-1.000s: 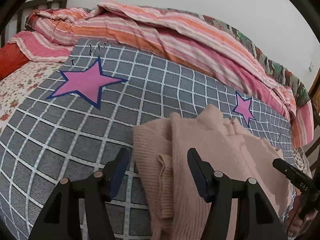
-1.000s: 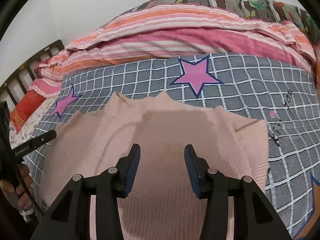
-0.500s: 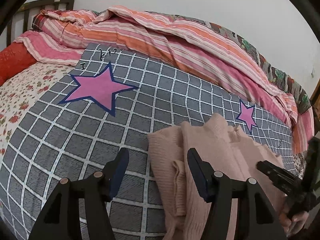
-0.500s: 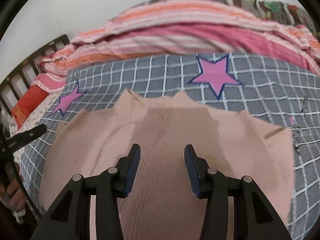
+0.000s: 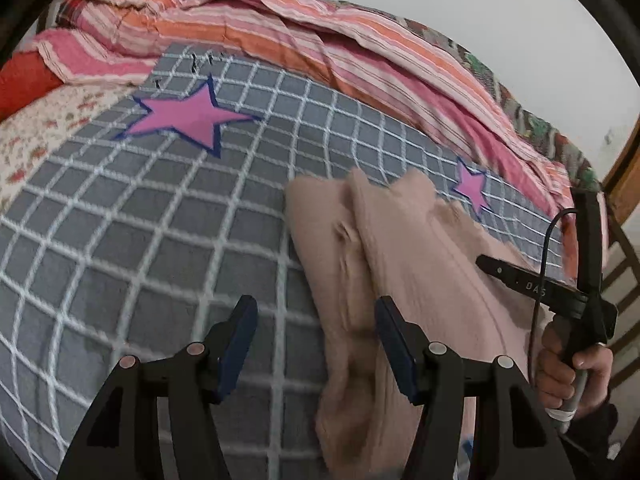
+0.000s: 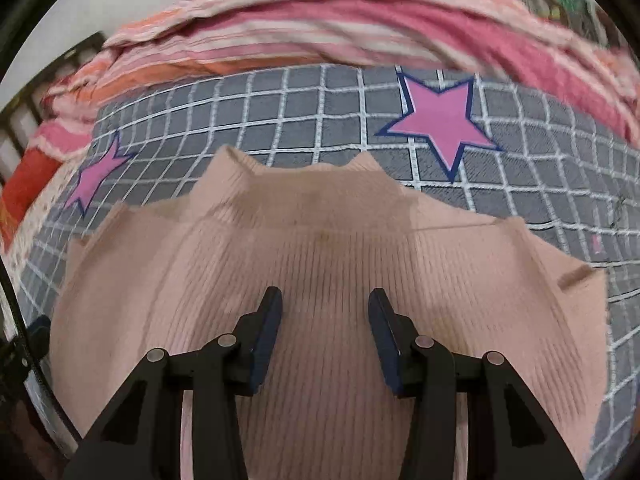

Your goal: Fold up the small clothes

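We find the pink knitted sweater point(image 6: 328, 264) lying flat on the grey checked blanket point(image 5: 160, 232), collar toward the striped quilt point(image 5: 304, 40) bunched along the far side. The right gripper point(image 6: 325, 300) hovers over the sweater's middle, its jaws partly apart with nothing between them. The left gripper point(image 5: 316, 312) stands at the sweater's left edge, jaws likewise parted and gripping nothing; the folded sleeve lies under the gap. 2 pink stars mark the blanket.
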Demonstrator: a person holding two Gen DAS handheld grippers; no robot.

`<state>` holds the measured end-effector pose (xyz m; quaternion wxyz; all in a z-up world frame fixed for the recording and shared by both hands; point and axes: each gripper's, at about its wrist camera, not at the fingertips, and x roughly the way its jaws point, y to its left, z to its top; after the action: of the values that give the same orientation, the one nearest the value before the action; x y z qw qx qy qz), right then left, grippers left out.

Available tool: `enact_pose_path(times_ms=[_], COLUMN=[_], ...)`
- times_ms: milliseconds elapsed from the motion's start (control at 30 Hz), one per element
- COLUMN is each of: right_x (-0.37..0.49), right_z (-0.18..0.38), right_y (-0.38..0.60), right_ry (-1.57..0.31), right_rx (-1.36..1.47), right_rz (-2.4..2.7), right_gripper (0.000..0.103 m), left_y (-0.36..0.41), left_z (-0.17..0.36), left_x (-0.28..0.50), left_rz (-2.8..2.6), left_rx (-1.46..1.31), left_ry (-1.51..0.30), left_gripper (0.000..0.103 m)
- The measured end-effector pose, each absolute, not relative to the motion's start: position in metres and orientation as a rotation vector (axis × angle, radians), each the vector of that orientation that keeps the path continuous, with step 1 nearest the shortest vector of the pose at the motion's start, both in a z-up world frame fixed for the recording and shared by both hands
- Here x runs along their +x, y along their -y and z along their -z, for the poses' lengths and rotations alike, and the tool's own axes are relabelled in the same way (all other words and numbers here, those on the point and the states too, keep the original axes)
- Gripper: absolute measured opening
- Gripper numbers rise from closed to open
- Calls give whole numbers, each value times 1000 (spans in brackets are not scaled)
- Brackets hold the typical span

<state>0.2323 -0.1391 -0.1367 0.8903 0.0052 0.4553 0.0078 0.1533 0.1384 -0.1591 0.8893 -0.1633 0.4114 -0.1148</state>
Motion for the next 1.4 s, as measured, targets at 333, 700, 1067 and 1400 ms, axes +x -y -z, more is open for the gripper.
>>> enact_pose_path(times_ms=[333, 700, 1067, 1400], right_x=[132, 74, 41, 30], right_z=[129, 116, 88, 79], right_y=[125, 160, 239, 282], right_ry=[-798, -795, -749, -753], right_rx=[-117, -15, 69, 158], right_rz=[-93, -117, 50, 114], right_gripper=[43, 43, 43, 43], left_y=[-132, -107, -92, -33], left_z=[180, 172, 149, 79], left_x=[87, 135, 176, 169], left_rz=[380, 380, 289, 230], left_rx=[-446, -531, -537, -335], left_ry=[-875, -830, -809, -757], left_gripper=[62, 54, 23, 20])
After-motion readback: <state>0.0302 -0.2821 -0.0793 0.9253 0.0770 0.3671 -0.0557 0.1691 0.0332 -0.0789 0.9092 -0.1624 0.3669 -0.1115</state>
